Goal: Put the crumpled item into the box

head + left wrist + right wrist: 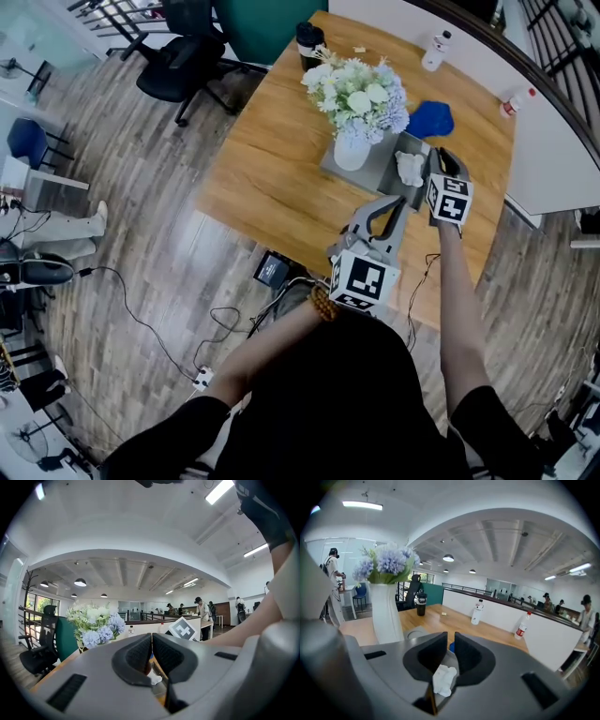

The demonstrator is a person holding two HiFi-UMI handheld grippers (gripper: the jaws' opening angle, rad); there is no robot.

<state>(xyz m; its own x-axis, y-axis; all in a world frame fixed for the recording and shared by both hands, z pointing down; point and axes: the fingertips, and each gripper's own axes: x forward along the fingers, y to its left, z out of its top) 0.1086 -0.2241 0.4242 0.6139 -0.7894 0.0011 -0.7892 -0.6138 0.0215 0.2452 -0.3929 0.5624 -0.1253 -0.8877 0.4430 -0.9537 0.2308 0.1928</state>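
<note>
A crumpled white paper [410, 167] lies in the shallow grey box [380, 171] on the wooden table, next to a white vase of flowers [353, 150] standing in the same box. My right gripper [436, 156] hovers just over and to the right of the paper, jaws shut with nothing between them. In the right gripper view the paper [444, 679] shows below the closed right gripper [451, 640]. My left gripper [395, 204] hangs shut and empty above the table's near edge, aimed at the box. In its own view the left gripper [152, 640] points past the paper [155, 678].
A blue cloth [431, 119] lies behind the box. A black cup [309, 42] and two bottles [435, 51] [511, 103] stand near the far table edge. The vase [386, 611] rises close on the right gripper's left. Office chairs and floor cables lie to the left.
</note>
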